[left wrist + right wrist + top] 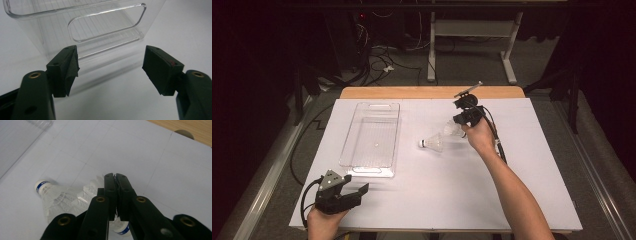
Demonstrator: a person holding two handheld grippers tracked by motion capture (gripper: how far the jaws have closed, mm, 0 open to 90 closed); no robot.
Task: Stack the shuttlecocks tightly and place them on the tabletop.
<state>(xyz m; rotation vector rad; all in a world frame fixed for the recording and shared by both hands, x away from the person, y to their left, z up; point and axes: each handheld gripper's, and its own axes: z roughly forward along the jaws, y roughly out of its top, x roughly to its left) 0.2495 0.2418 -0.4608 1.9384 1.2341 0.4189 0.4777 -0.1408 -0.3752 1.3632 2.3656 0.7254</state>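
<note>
White sheeting covers the table [532, 190], its wooden far edge bare, with dark floor, cables and a pale frame beyond.

Largest on it is a clear plastic bin [372, 137], left of centre. The left gripper [357, 192] rests at the near left corner, just short of the bin's near end, jaws wide apart with nothing between them. Its own view brings out the bin's slotted handle wall [107, 23] close ahead, a detail the high view leaves faint.

Right of the bin lie two shuttlecocks. One shuttlecock [433, 144] lies on its side on the sheet, cork toward the bin. The right gripper [457, 125] is just beyond it, jaws pressed together. In the right gripper view the closed jaws rise over the lying shuttlecock [53, 195], blue band around its cork, while a second shuttlecock [122, 227] peeks out beneath them, its blue-banded cork cut off by the frame. From above, this second shuttlecock [452, 129] sits right at the jaw tips; whether its feathers are pinched there is hard to make out in either view.
</note>
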